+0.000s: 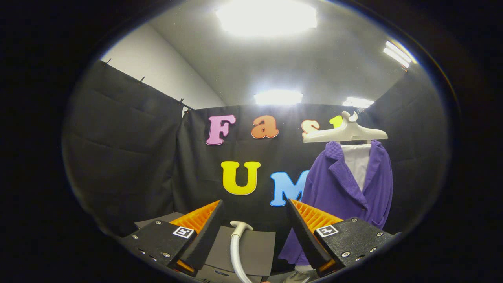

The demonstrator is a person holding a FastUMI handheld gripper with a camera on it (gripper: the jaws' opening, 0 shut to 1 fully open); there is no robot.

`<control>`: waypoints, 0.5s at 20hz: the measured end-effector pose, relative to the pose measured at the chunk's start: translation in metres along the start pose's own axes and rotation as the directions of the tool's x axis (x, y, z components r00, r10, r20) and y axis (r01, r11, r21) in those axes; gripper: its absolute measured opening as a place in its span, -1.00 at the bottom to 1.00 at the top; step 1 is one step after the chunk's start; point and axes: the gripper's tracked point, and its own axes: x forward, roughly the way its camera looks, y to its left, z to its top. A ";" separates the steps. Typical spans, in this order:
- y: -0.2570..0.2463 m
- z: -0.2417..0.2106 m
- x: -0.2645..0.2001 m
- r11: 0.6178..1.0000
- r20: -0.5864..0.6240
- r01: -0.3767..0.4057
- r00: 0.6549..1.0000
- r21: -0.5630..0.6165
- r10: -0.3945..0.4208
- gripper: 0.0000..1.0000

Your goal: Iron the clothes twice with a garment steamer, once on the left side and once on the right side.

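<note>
The black cloth wall (pixel 129 157) wraps the booth on three sides, with pale ceiling above it and bright ceiling lights (pixel 266 17) glaring overhead. Against that cloth, beyond the right finger, hangs the purple jacket (pixel 346 188), the garment of the hour. It hangs upright and open at the front, collar and lapels spread, with a white lining or shirt (pixel 357 163) showing in the gap. Its lower hem drops behind the right finger, so the bottom edge is hidden. Above it sits the broad cream hanger (pixel 346 133), its shoulders poking out past the collar on both sides, hook just visible on top.

Down low, a dark grey surface (pixel 255 247) lies between and just ahead of the fingers, its far edge running close under the cloth wall. Rising from it, the steamer's pale hose (pixel 237 251) curves up between the fingers and ends in a small flared head (pixel 240 225), standing upright near the surface's middle, well to the left of the jacket.

And the claw (pixel 254 206): fingers spread wide, nothing between them but open air, gripping nothing at all. The steamer head sits just ahead in the gap, touching neither finger.
</note>
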 end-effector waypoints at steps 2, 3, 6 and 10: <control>0.002 -0.004 0.029 1.000 -0.046 -0.020 0.999 0.019 0.020 0.92; 0.002 -0.009 0.043 0.999 -0.077 -0.026 0.997 0.028 0.028 0.92; 0.011 -0.020 0.080 0.995 -0.140 -0.077 0.986 0.070 0.086 0.93; 0.010 -0.045 0.131 0.990 -0.218 -0.086 0.970 0.112 0.109 0.92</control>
